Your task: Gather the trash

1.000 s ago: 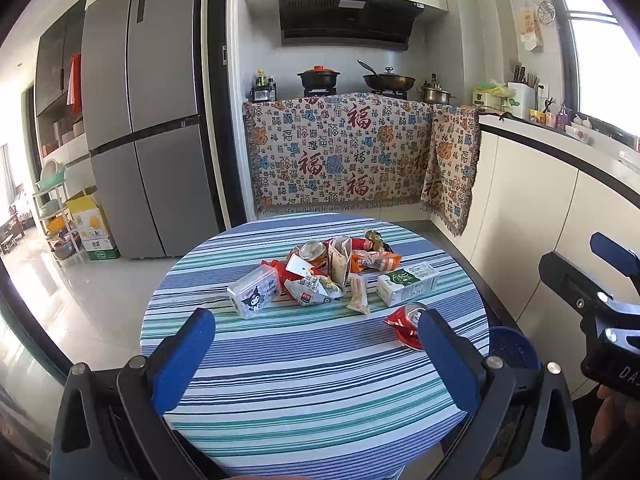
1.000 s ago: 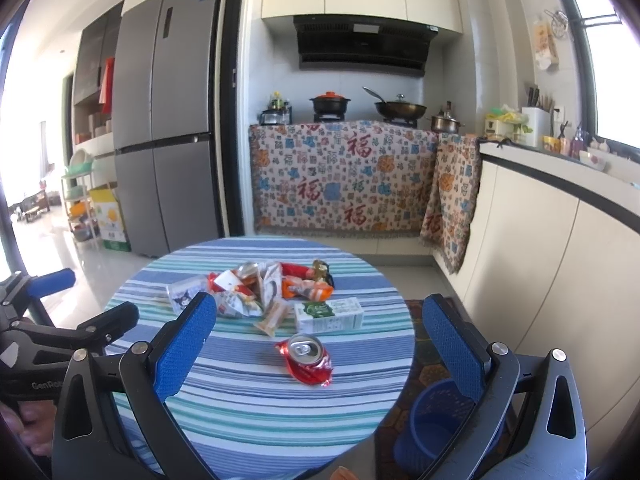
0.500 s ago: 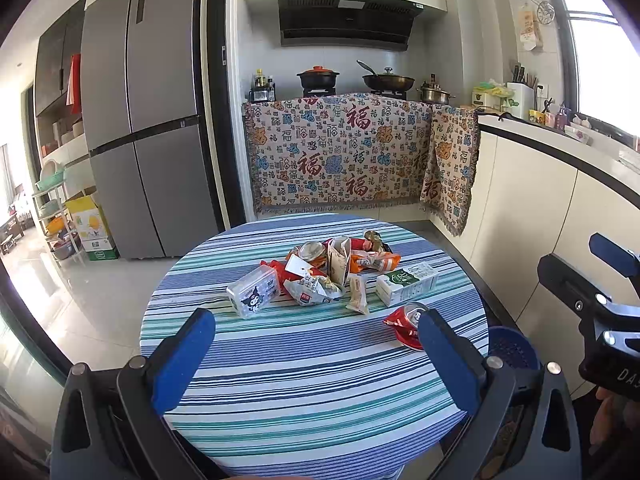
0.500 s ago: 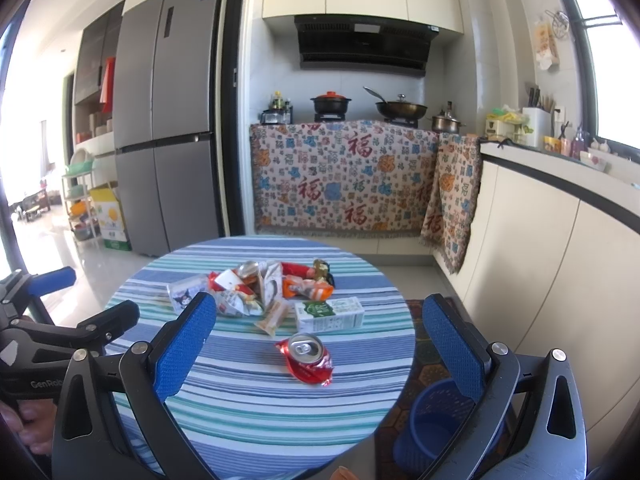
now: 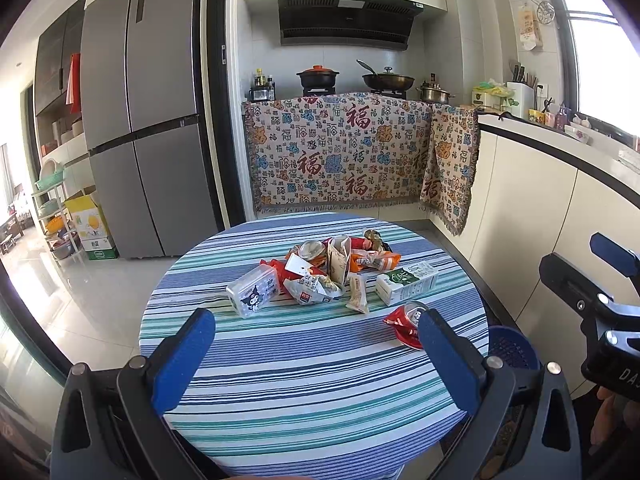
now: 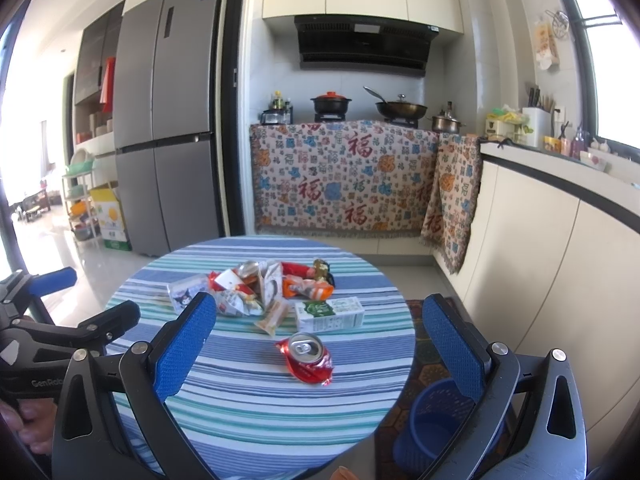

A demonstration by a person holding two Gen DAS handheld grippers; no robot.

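**Trash heaped mid-table, both grippers wide & empty**

Trash pile (image 6: 272, 288) sits approx center of the round striped table (image 6: 260, 400): crumpled wrappers, orange snack bag (image 6: 306, 289), clear plastic box w/ cartoon sticker (image 5: 253, 295) on pile's left edge. Green-white milk carton (image 6: 330, 314) lies on its side just right of pile. Crushed red can (image 6: 307, 360) lies apart from the rest, nearer the table's front edge, on the right. Blue mesh wastebasket (image 6: 432, 424) stands on floor beside the table's right side.

Left gripper (image 5: 316, 360) hovers over the near edge, jaws spread wide, nothing between them. Right gripper (image 6: 320, 352) same: jaws wide, empty, can seen between them but not touched.

Background: steel fridge (image 5: 148, 120), patterned cloth (image 5: 340, 156) draped over stove counter, pots on top.
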